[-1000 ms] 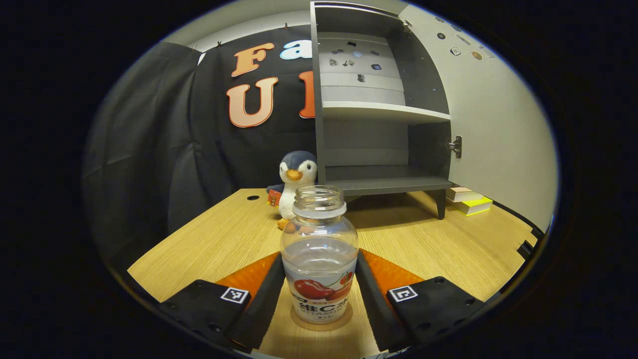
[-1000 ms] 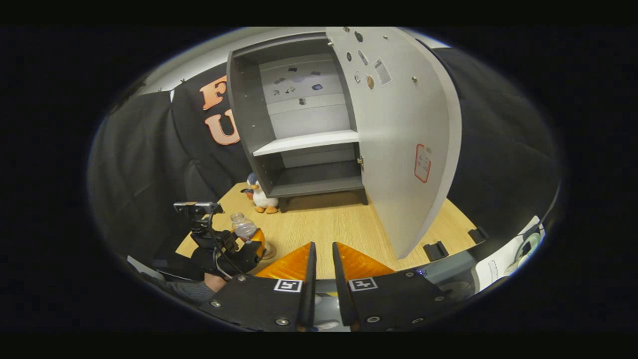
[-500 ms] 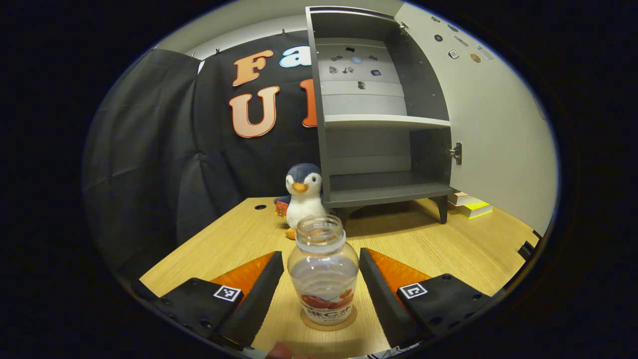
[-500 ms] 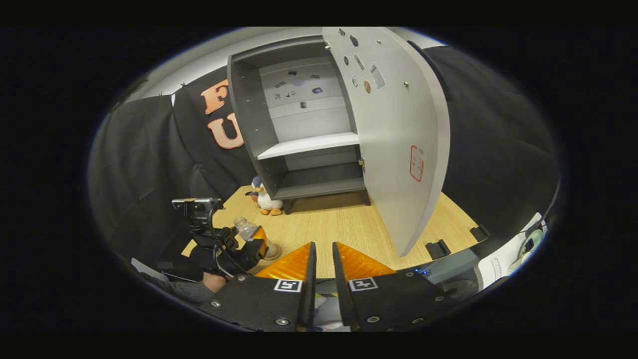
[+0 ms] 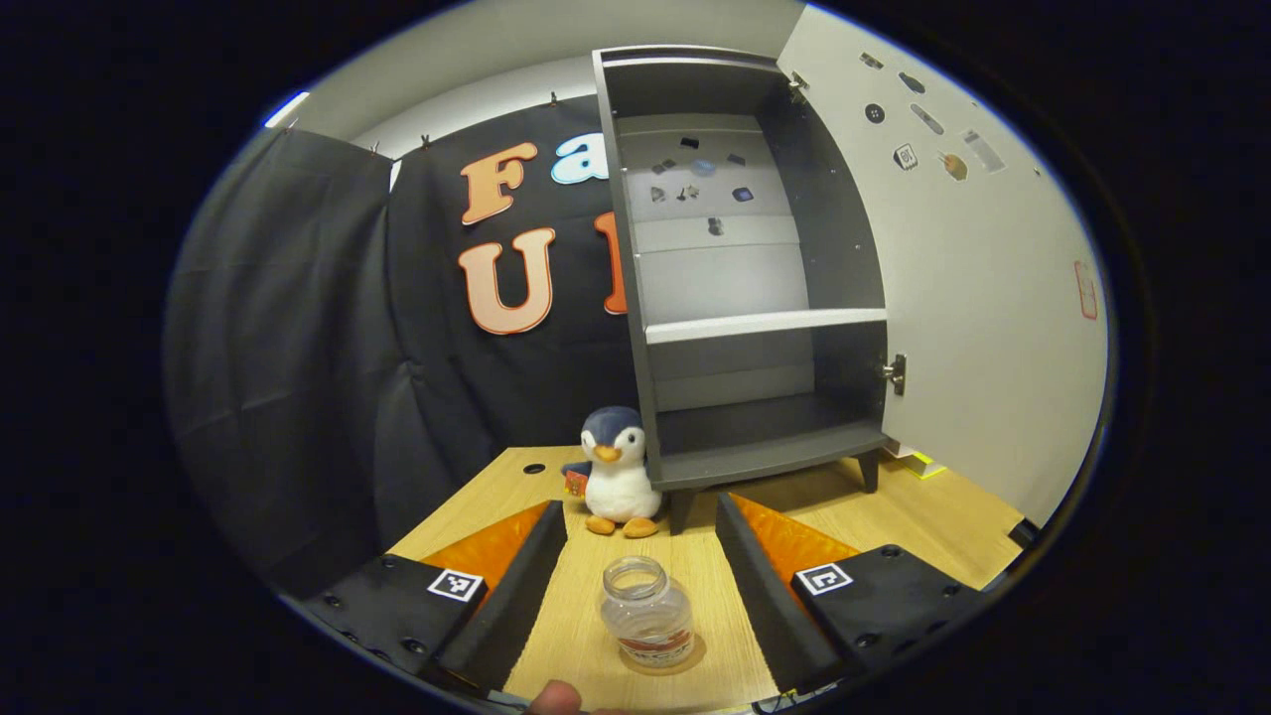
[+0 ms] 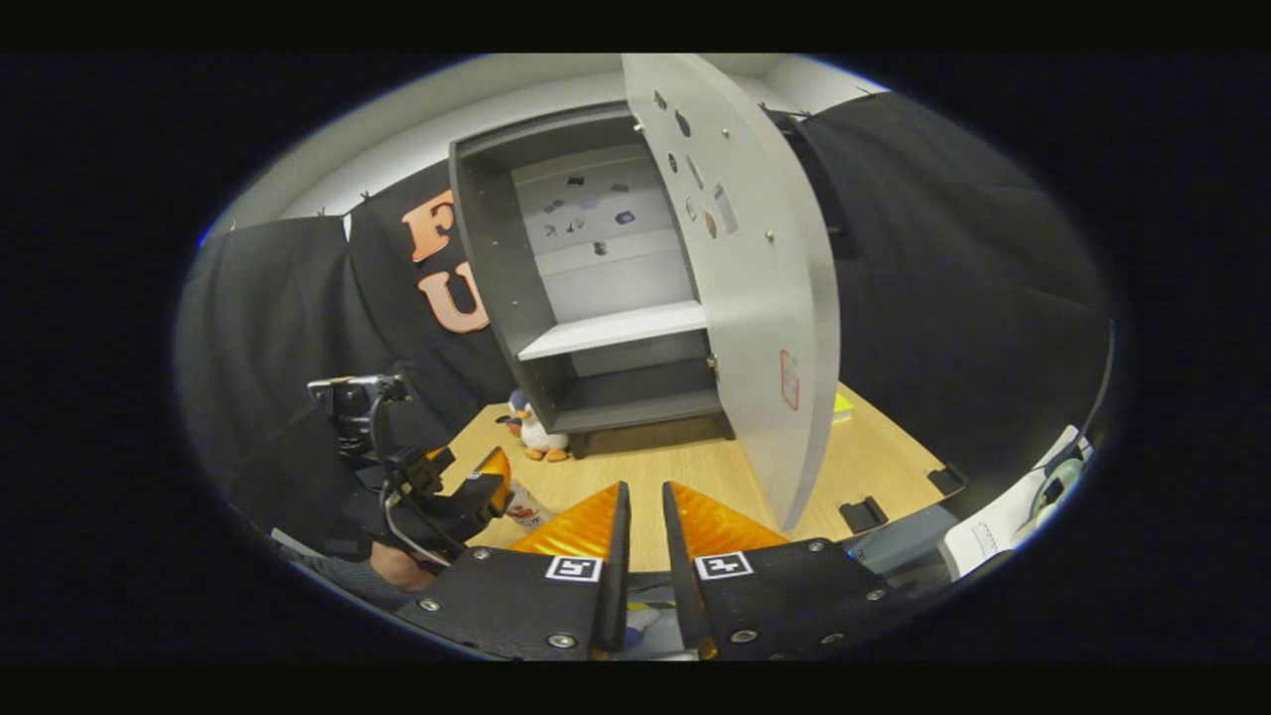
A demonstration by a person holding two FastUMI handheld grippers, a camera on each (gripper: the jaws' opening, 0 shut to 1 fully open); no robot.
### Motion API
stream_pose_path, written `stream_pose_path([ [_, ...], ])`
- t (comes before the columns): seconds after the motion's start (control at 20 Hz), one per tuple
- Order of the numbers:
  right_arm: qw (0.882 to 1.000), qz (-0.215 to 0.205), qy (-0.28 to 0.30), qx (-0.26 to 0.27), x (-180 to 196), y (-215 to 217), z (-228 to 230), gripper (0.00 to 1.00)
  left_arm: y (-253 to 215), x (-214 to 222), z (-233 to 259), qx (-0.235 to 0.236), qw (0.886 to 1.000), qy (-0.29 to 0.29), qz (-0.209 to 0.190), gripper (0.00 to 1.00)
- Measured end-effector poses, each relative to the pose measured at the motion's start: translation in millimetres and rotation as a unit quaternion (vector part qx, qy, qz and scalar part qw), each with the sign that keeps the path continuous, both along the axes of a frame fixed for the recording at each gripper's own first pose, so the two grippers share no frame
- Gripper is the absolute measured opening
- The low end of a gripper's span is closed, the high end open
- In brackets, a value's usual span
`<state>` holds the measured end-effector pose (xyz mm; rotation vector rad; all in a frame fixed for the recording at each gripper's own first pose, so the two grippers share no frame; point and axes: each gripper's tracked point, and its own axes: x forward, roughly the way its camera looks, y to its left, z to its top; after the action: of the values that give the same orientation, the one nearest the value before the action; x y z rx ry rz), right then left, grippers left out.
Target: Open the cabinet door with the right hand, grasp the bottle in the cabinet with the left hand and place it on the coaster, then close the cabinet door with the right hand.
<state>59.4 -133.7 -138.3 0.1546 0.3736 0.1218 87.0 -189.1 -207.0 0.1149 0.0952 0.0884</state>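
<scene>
the grey cabinet (image 5: 755,298) stood open at the back of the wooden table (image 5: 894,506), both shelves bare, on short legs. its pale cabinet door (image 6: 760,288) hung swung out on the hinge side, edge toward the right gripper view, with small stickers on its inner face. on the table just left of the cabinet's foot sat a plush penguin (image 5: 616,482). nearer, the clear bottle (image 5: 647,624), uncapped and with a red label, stood upright on the round coaster (image 5: 695,657). the left gripper (image 5: 640,576) hung above and behind it with its fingers spread wide, the bottle between them in the left gripper view but touched by neither. the right gripper (image 6: 638,536) was held low over the near table edge, its fingers drawn to a narrow gap with nothing in it, well short of the door.
</scene>
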Motion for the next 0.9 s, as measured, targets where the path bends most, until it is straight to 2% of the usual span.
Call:
stream_pose_path([
  [0.1, 0.999, -0.007, -0.036, -0.003, 3.5, -12.0, 32.2, 0.24, -12.5, -3.6, 28.8, -0.003, 1.000, -0.012, -0.020, 1.00],
  [0.25, 0.996, -0.020, -0.079, -0.020, 7.2, -36.1, 70.9, 0.25, -22.6, -10.2, 63.6, -0.011, 0.999, -0.017, -0.032, 0.98],
  [0.3, 0.995, -0.025, -0.092, -0.024, 7.2, -44.7, 83.5, 0.36, -25.9, -11.2, 75.3, -0.017, 0.999, -0.022, -0.036, 0.96],
  [0.4, 0.992, -0.035, -0.118, -0.032, 8.2, -63.6, 109.2, 0.37, -35.1, -11.0, 86.2, -0.026, 0.998, -0.014, -0.050, 0.98],
  [0.45, 0.991, -0.041, -0.125, -0.036, 10.7, -73.4, 118.2, 0.27, -34.1, -11.6, 90.7, -0.028, 0.998, -0.012, -0.049, 0.96],
  [0.7, 0.986, -0.065, -0.151, -0.035, 32.1, -119.2, 143.4, 0.33, -30.3, -14.4, 112.6, -0.029, 0.998, -0.012, -0.053, 0.98],
  [0.8, 0.985, -0.069, -0.154, -0.032, 43.9, -131.7, 136.8, 0.36, -22.8, -17.3, 119.8, -0.020, 0.998, -0.017, -0.052, 0.98],
  [0.85, 0.986, -0.069, -0.151, -0.028, 49.5, -135.4, 134.4, 0.44, -20.5, -18.7, 121.2, -0.019, 0.998, -0.016, -0.053, 0.96],
  [0.9, 0.986, -0.069, -0.147, -0.023, 52.4, -133.2, 131.1, 0.42, -16.9, -20.6, 121.1, -0.018, 0.998, -0.014, -0.051, 0.99],
])
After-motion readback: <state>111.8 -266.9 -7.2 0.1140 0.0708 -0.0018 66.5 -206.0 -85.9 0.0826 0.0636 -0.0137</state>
